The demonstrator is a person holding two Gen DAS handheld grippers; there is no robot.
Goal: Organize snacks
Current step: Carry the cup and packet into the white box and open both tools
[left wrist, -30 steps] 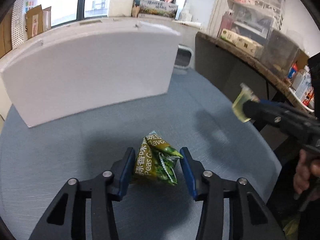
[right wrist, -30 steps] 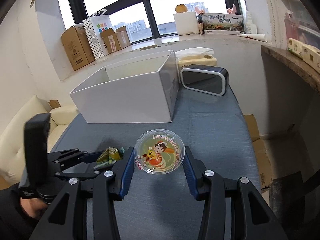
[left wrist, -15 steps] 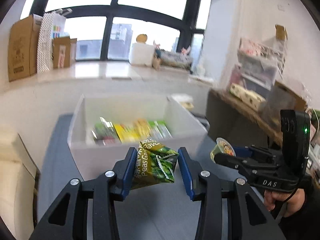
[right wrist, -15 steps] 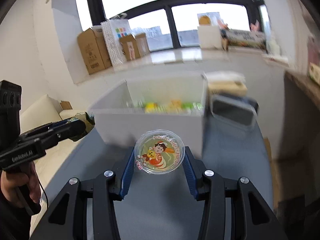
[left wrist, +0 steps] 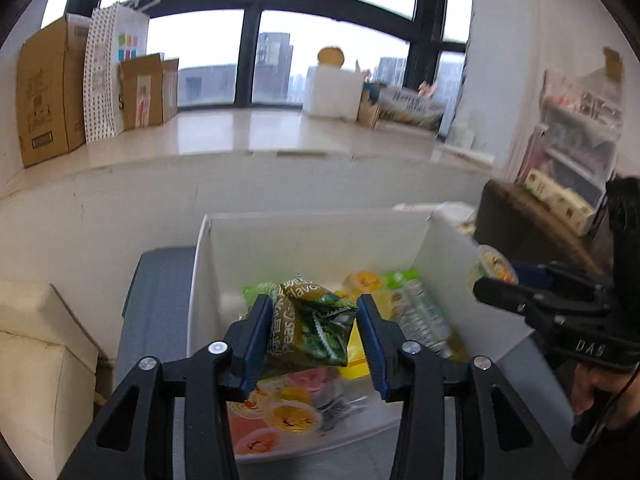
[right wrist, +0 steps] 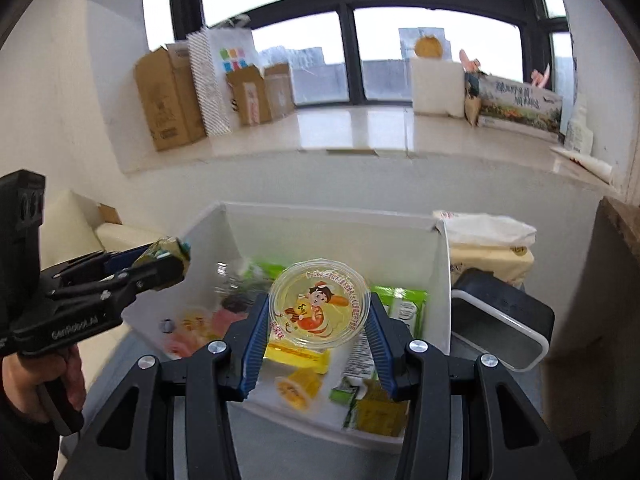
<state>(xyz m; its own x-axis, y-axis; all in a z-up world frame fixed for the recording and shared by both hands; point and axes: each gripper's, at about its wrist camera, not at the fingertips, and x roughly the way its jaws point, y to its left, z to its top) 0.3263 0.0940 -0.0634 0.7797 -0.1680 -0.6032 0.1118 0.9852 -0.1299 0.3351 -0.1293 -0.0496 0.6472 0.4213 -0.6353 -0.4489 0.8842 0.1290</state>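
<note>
Left gripper [left wrist: 316, 330]: jaws have just been opening; pea bag [left wrist: 310, 330] sits loose between them, over the white box [left wrist: 208, 280]. Right gripper [right wrist: 318, 330]: jaws clamp the jelly cup [right wrist: 319, 307] above the box.

two claws: the left claw [left wrist: 312, 334] and the right claw [right wrist: 318, 330]. one green pea bag [left wrist: 310, 328] and one round jelly cup [right wrist: 318, 310] are up at the claws. one white box [right wrist: 438, 280] on the bench [left wrist: 154, 292]. on the sill: three brown cartons, e.g. [right wrist: 168, 100], one dotted paper bag [left wrist: 106, 76], one white block [right wrist: 436, 86]. snacks inside the box are too jumbled and blurred to count.
</note>
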